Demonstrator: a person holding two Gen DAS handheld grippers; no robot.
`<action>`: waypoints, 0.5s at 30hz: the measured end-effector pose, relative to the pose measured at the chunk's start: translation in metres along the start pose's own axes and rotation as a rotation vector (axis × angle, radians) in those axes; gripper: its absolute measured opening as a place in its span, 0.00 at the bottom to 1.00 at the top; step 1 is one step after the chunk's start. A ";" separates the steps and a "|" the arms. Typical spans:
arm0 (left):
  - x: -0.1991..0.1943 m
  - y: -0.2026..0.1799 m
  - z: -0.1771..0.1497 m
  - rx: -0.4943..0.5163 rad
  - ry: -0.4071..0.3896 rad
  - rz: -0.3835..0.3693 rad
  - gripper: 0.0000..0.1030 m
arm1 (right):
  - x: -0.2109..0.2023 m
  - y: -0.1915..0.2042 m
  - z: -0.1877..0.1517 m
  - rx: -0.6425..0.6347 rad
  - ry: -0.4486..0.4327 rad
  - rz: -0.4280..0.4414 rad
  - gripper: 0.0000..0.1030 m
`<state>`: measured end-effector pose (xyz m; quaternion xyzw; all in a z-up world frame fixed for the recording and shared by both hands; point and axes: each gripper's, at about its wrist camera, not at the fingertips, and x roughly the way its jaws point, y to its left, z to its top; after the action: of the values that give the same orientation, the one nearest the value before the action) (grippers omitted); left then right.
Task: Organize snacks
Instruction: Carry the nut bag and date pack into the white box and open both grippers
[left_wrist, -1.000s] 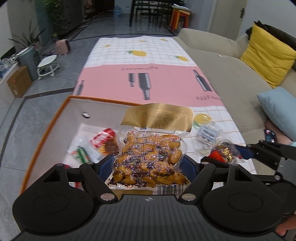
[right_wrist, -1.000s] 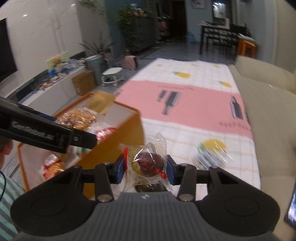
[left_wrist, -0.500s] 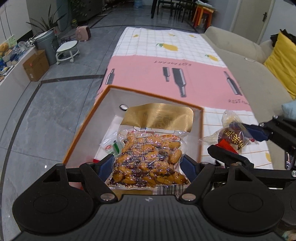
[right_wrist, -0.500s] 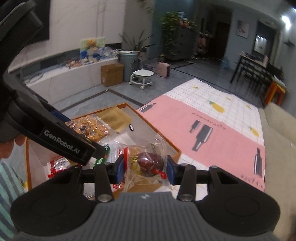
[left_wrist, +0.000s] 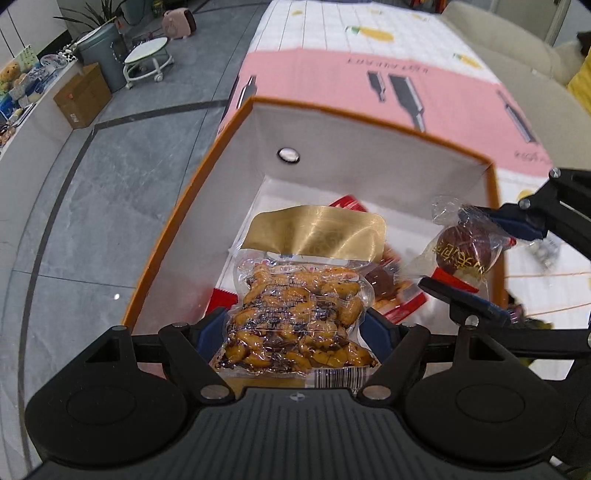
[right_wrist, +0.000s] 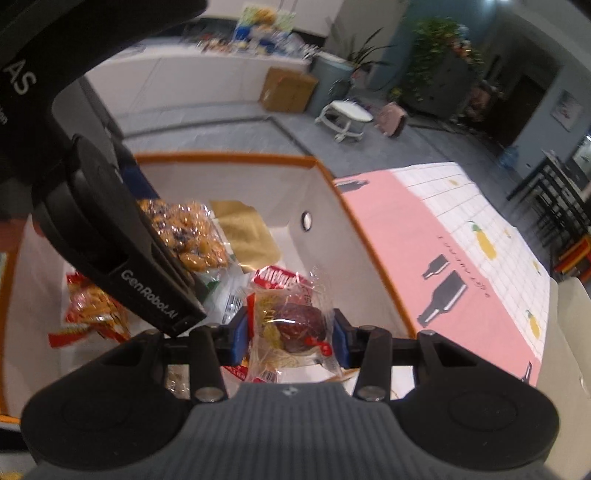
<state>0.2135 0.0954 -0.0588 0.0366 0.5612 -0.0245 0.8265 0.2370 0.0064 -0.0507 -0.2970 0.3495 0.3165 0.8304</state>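
My left gripper (left_wrist: 295, 328) is shut on a clear vacuum pack of glazed orange snacks with a gold top (left_wrist: 295, 306) and holds it over the open orange-rimmed white box (left_wrist: 369, 118). My right gripper (right_wrist: 290, 332) is shut on a small clear packet with a dark red round snack (right_wrist: 295, 325), also above the box (right_wrist: 229, 158). In the left wrist view the right gripper (left_wrist: 491, 258) and its packet (left_wrist: 463, 249) hang over the box's right side. In the right wrist view the left gripper's body crosses the left, with its pack (right_wrist: 184, 236) beside it.
Several red and orange snack packets (right_wrist: 92, 310) lie in the box. The box stands on a pink and white checked cloth (left_wrist: 369, 48) beside a beige sofa (left_wrist: 517, 66). A small packet (left_wrist: 543, 251) lies on the cloth right of the box. Grey tiled floor is at left.
Both grippers have moved left and forward with their packets, from above the cloth to over the box interior. Both stay shut on what they hold.
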 end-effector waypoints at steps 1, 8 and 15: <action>0.003 0.001 -0.001 0.004 0.008 0.000 0.86 | 0.006 0.001 0.000 -0.014 0.012 0.007 0.41; 0.021 0.004 -0.001 0.027 0.060 0.012 0.87 | 0.033 0.007 0.002 -0.072 0.071 0.043 0.41; 0.033 0.003 -0.001 0.031 0.099 0.016 0.87 | 0.051 0.006 0.000 -0.082 0.129 0.061 0.42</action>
<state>0.2253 0.0985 -0.0898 0.0550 0.6006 -0.0249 0.7973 0.2614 0.0265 -0.0914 -0.3398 0.3980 0.3358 0.7832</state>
